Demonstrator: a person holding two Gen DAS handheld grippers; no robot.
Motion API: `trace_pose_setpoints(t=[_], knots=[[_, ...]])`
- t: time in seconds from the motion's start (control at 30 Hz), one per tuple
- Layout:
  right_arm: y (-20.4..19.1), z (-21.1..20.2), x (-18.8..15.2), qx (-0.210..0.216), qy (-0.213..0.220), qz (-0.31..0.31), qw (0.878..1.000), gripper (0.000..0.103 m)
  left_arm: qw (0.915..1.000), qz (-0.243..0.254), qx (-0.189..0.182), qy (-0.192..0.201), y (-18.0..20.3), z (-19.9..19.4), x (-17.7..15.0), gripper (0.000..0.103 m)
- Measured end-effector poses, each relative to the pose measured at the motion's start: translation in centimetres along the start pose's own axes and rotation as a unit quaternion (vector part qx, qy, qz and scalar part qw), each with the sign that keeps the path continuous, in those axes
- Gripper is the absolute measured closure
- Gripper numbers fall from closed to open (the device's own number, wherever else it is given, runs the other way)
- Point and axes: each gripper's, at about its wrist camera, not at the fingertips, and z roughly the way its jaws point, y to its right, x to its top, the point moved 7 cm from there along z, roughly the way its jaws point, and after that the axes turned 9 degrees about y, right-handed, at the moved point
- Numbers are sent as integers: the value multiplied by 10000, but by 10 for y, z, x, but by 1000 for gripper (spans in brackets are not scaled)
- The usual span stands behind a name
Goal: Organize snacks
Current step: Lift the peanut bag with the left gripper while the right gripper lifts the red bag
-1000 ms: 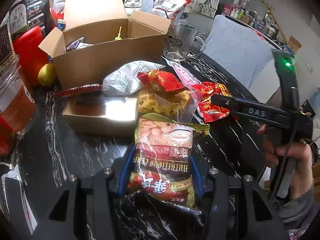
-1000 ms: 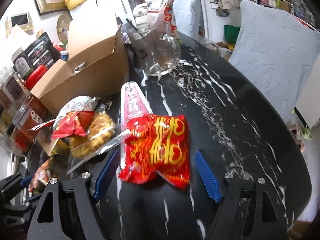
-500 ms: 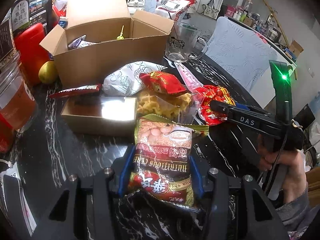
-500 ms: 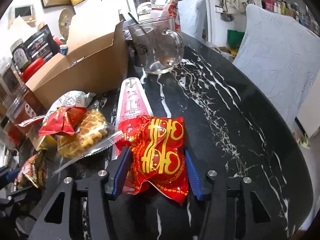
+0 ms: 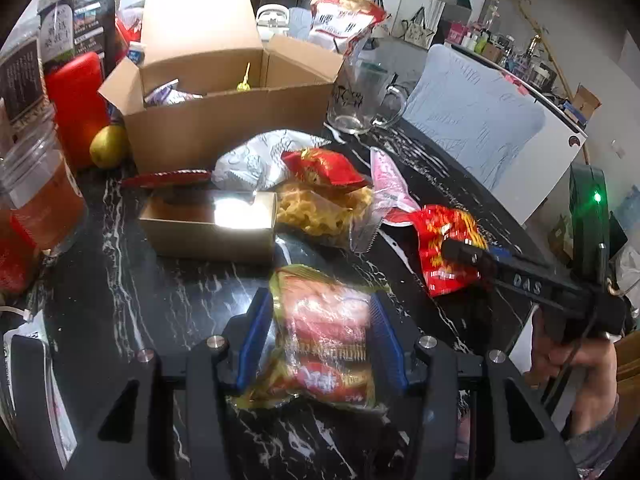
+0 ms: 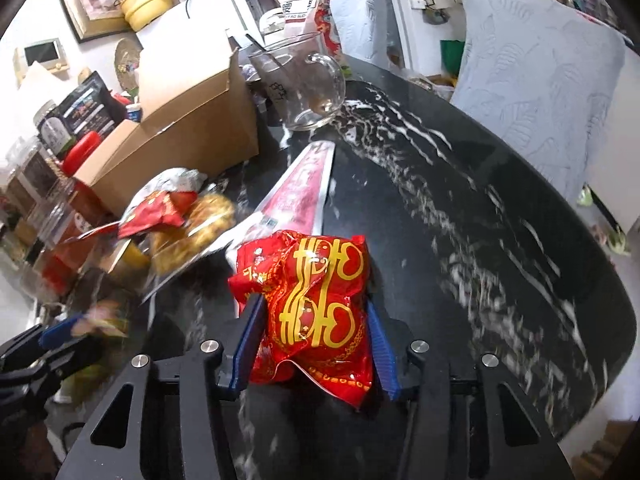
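Note:
My left gripper (image 5: 318,336) is shut on a red and green snack packet (image 5: 326,336) and holds it just above the black marble table (image 5: 132,280). My right gripper (image 6: 314,340) is shut on a red packet with gold characters (image 6: 316,308), lifted off the table; it also shows in the left wrist view (image 5: 446,248). An open cardboard box (image 5: 224,120) stands behind a pile of snacks: a white patterned bag (image 5: 256,160), a small red packet (image 5: 320,166), a clear bag of yellow crackers (image 5: 320,212) and a pink packet (image 5: 386,180).
A small gold box (image 5: 212,220) lies in front of the cardboard box. A glass mug (image 5: 360,96), a red canister (image 5: 76,104), a yellow fruit (image 5: 106,146) and jars (image 5: 36,192) stand around it. A padded chair (image 6: 536,92) is beyond the table edge.
My right gripper has shut on the red packet and lifted it. My left gripper has raised its packet slightly and drawn it back from the pile.

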Motion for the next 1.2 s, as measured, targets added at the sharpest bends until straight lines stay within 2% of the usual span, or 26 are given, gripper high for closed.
trace_pose_setpoints(t=[0.1,0.27,0.37,0.53,0.6,0.8,0.87,0.9,0.93,1.1,1.2], knots=[[-5,-11,-8,103,30,94,9999,54,9999,102,55,100,1,-5,-1,53],[-14,-18,-19,169,15,76,9998,54,9998,171,43,-77,0,4,-11,53],[-17,-21,-21,203,14,89,9998,54,9995,-97,16,-286,-8,14,-20,53],[-16,-25,-23,242,-38,162,9996,54,9957,-686,-296,-554,-18,26,-24,53],[-15,-25,-23,229,-72,178,9996,54,9948,-746,-334,-612,-17,29,-25,53],[-13,-19,-26,266,-182,231,9992,54,9970,-237,-228,-696,-3,35,-19,51],[-13,-18,-26,276,-198,247,9991,54,9965,-135,-226,-796,0,40,-20,39],[-12,-18,-25,286,-207,261,9990,54,9950,-174,-214,-962,1,45,-23,29],[-12,-18,-25,297,-214,273,9990,54,9948,-173,-188,-989,1,48,-24,26],[-10,-17,-24,313,-229,287,9988,54,9941,323,234,-1009,7,54,-27,23],[-10,-17,-24,312,-235,282,9988,54,9932,483,369,-993,9,56,-27,23]])
